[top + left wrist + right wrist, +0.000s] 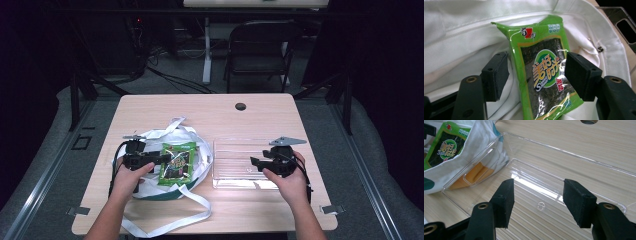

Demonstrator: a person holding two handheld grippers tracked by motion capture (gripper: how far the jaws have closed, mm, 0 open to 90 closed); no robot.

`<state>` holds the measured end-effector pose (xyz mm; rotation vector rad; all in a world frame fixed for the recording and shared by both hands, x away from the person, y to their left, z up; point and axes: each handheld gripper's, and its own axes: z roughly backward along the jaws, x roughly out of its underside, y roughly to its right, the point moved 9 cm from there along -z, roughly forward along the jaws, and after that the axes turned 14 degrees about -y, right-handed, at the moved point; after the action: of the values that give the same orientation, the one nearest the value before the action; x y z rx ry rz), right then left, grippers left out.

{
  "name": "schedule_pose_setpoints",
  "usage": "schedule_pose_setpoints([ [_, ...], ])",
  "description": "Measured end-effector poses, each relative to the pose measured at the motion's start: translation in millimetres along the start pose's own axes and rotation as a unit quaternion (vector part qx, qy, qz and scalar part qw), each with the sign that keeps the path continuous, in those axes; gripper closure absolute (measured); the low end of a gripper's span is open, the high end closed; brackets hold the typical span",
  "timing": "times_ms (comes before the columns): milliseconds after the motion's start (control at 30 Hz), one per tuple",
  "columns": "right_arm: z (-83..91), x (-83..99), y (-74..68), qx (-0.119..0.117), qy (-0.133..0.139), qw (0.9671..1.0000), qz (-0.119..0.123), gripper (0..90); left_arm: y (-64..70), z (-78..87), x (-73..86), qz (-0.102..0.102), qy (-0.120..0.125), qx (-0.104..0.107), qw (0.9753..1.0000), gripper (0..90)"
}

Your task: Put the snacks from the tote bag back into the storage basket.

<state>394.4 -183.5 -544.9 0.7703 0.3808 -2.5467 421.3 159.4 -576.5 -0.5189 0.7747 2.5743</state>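
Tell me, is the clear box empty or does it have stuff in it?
Empty. The clear box has only bare ribbed bottom showing in the right gripper view, with the table's wood grain visible through it.

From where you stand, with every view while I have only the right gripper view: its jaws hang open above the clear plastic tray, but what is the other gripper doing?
Observer: The left gripper is open, its jaws on either side of the green seaweed snack packet.
Operator: Does it grip the packet?
Observer: Not yet; the left pad stands clear of the packet's edge.
Operator: Where does the packet lie?
Observer: On the white cloth tote bag, left of the clear plastic tray.
Operator: Is anything inside the tray?
Observer: No; the right gripper hovers over it.
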Motion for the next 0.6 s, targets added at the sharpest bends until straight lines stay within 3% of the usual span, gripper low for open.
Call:
schedule_pose_setpoints([
  [600, 1.0, 2.2, -0.3, 0.004, 0.000, 1.0000, -0.001, 42.3, -4.9, -26.3, 4.1, 0.006, -0.063, 0.010, 0.9979, 34.1],
])
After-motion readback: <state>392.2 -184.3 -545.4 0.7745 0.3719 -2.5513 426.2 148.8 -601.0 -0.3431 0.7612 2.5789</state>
